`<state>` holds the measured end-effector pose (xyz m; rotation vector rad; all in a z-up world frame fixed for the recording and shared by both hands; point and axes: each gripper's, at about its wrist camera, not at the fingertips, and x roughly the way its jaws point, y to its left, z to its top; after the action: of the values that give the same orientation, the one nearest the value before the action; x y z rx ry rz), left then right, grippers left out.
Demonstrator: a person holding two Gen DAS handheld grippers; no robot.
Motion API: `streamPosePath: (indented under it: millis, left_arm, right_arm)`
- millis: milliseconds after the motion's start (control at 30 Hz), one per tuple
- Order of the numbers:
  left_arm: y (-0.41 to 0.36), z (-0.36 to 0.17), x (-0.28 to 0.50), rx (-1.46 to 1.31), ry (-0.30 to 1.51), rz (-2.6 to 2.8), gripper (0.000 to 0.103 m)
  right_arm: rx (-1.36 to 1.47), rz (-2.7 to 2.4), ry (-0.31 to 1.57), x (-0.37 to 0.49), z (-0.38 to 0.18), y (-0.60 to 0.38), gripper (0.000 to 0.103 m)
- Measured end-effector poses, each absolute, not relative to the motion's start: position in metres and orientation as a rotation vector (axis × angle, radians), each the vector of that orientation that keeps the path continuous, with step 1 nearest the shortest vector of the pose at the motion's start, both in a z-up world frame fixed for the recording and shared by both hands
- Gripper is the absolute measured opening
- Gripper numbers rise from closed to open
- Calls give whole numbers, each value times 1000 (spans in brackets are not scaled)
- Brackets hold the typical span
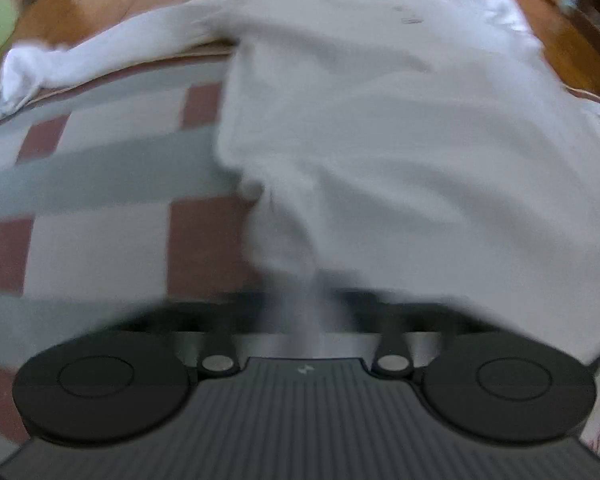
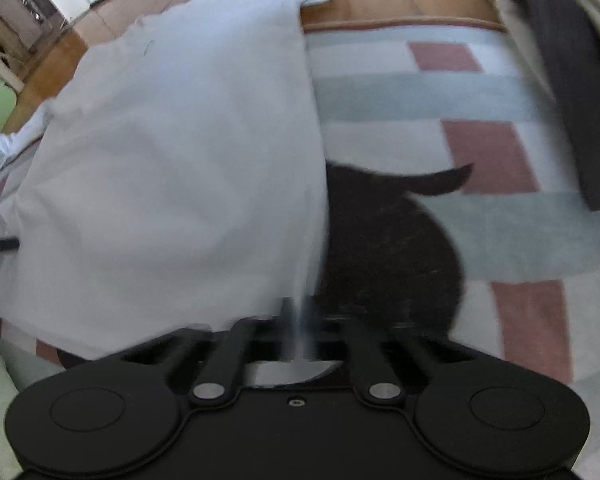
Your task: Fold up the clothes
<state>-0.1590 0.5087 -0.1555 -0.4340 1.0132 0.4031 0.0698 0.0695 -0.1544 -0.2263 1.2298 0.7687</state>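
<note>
The left tool [image 1: 314,312] is pressed together, pinching the hem of a white long-sleeved cotton shirt [image 1: 380,120] that stretches away ahead of it over a checked grey, white and dusty-red rug [image 1: 100,184]. The right tool [image 2: 300,320] likewise pinches the shirt's edge; a black garment [image 2: 388,248] lies just right of it, a dark grey knit [image 2: 568,80] further right

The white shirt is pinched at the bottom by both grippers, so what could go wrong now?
The white shirt is held only by thin bits of its edge, so it might slip out. Its long sleeve trails over the rug's edge and could bunch. The dark garment underneath might get dragged along.
</note>
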Motion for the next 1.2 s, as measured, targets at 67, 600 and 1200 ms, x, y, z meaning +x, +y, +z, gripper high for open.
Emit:
streamPosePath:
  millis: [67, 600, 1200]
  left_arm:
    - [522, -144, -173, -591, 914, 365, 6]
    - [475, -131, -183, -218, 1194, 595, 53]
    - [503, -128, -82, -310, 782, 325, 73]
  right_arm:
    - [-163, 787, 1214, 68, -145, 60, 4]
    - [-202, 648, 1250, 47, -128, 18, 18]
    - [242, 718, 1183, 43, -44, 137, 46]
